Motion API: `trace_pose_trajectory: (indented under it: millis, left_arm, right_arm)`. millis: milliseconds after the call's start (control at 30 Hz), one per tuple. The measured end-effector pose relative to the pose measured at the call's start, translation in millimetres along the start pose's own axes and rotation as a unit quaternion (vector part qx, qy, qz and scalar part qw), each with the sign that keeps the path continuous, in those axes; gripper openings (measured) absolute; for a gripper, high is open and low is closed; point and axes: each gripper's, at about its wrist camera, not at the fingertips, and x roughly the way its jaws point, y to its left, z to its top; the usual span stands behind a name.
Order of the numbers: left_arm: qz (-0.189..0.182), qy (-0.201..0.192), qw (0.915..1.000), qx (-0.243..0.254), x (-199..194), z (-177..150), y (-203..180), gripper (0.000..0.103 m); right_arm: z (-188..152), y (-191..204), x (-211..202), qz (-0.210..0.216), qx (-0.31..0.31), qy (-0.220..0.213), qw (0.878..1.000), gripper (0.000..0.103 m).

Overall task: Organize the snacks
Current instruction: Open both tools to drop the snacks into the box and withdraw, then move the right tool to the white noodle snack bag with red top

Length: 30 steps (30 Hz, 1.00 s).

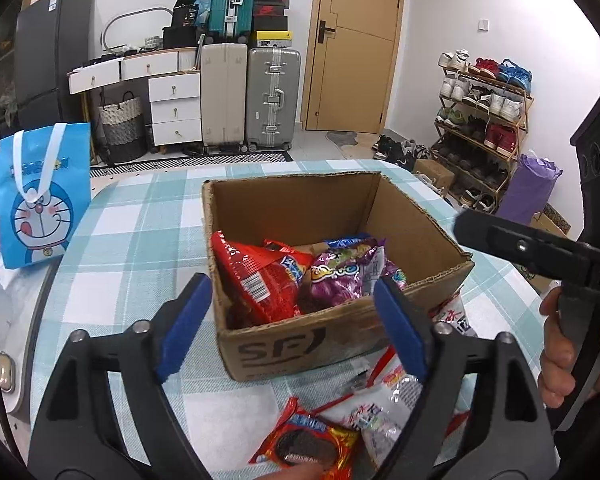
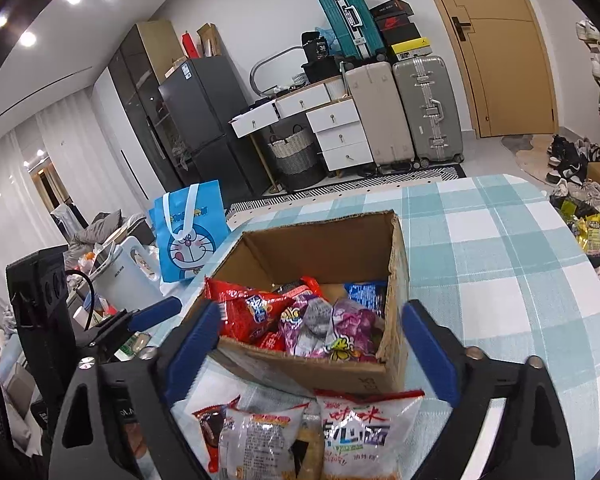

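Observation:
An open cardboard box stands on the checked tablecloth and holds several snack packets, among them a red one and a purple one. In front of the box lie loose packets: a red biscuit pack and white packets. My left gripper is open and empty, just short of the box's near wall. My right gripper is open and empty, above the loose packets. The right gripper's body also shows in the left wrist view.
A blue cartoon bag stands at the table's left edge beside a white kettle. Behind the table are suitcases, a drawer unit, a fridge, a door and a shoe rack.

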Motion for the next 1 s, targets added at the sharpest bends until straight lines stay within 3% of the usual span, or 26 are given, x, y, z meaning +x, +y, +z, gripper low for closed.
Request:
trace_pose_trajectory:
  millis: [67,133,167,567,700,1000]
  left_arm:
    - [0.005,0.002,1.0000,-0.003,-8.2,-6.6,3.8,0.087]
    - [0.008,0.004,0.9999,-0.008,-15.5,-13.3,4.5,0.101]
    - [0.010,0.002,0.9999,-0.012,-18.5,-15.9,4.8,0.102]
    - [0.014,0.006,0.9996,-0.023,-52.6,-63.0,18.0,0.102]
    - [0.013,0.008,0.9996,-0.026,-55.9,-76.0,23.2,0.102]
    - [0.021,0.011,0.9995,-0.019,-51.4,-92.6,24.7,0.102]
  right_arm:
    - [-6.0,1.0,-6.0,-0.002,-0.001,-0.003,1.000,0.102]
    - [-11.8,1.8,-11.0,-0.008,-0.002,-0.004,1.000,0.102]
    - [-16.5,2.2,-14.0,-0.012,-0.003,-0.004,1.000,0.102]
    - [-61.9,9.0,-28.7,-0.044,-0.029,0.022,0.998,0.102]
    - [-66.9,14.1,-27.9,-0.061,-0.061,0.026,0.996,0.102]
    - [-72.0,8.2,-17.4,-0.053,-0.044,0.045,0.997,0.102]
